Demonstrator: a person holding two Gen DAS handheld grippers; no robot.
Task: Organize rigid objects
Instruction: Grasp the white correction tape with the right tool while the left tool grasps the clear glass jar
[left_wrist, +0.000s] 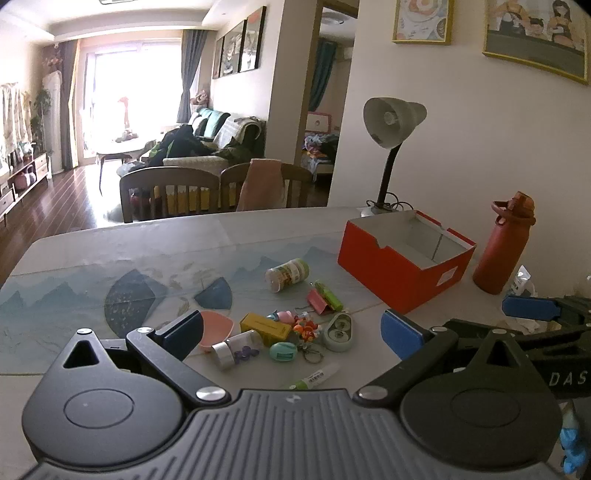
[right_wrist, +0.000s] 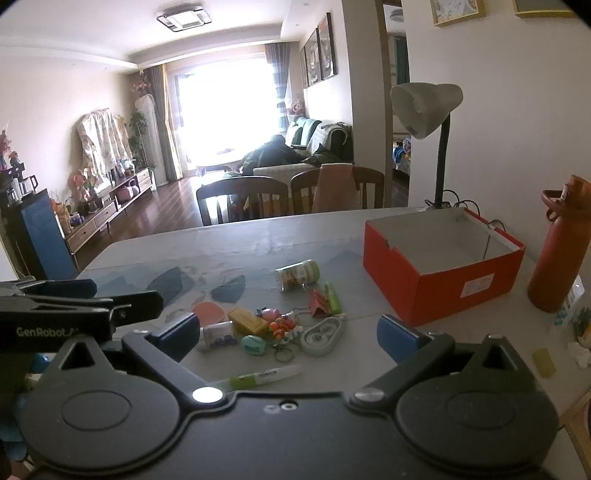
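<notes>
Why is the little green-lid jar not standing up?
The jar is tipped over, lying on its side on the table; its green lid points sideways toward the red box. Why it fell, the pictures cannot tell.

Bright clutter on a pale, blue-patterned table

By the red box (left_wrist: 402, 264) with its white inside: a rust-red bottle (left_wrist: 504, 249), a green-lidded jar (left_wrist: 288, 274), a yellow carton (left_wrist: 264, 326), a pink dish (left_wrist: 216, 330), a mint case (left_wrist: 282, 351); the tablecloth (left_wrist: 147, 266) shows blue hills.
</notes>
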